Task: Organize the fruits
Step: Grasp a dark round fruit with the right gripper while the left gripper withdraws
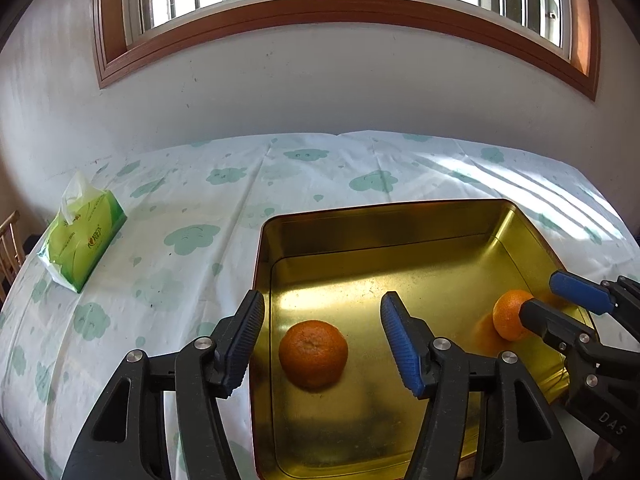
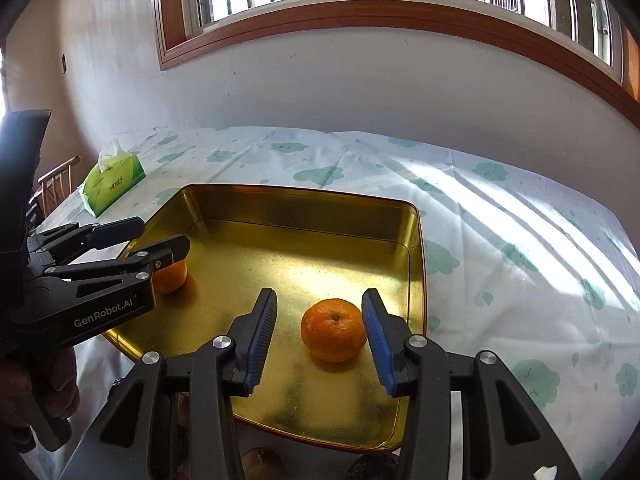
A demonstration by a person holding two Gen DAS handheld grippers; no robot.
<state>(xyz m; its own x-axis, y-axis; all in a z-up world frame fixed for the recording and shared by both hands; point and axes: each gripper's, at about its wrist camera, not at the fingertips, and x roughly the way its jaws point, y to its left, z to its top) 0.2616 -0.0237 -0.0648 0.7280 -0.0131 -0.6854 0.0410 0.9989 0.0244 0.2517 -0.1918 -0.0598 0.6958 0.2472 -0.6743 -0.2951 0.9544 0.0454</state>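
- Between the left gripper's (image 1: 322, 338) blue-padded fingers (image 1: 402, 346) lies a round orange mandarin (image 1: 313, 354), with a clear gap on each side of it.
- The raised wall of the shallow gold metal tray (image 1: 260, 264) stands just inside the left finger of that pair.
- Between the right gripper's (image 2: 320, 338) fingers (image 2: 260, 340) a second orange mandarin (image 2: 334, 329) sits close against the right finger, with open tray floor on its left.
- Beyond both fingertips the tray floor is bare up to its far wall.
- Left of the left gripper's fingers the cloud-printed cloth surface (image 1: 168, 248) lies open as far as the green tissue pack (image 1: 82, 240).
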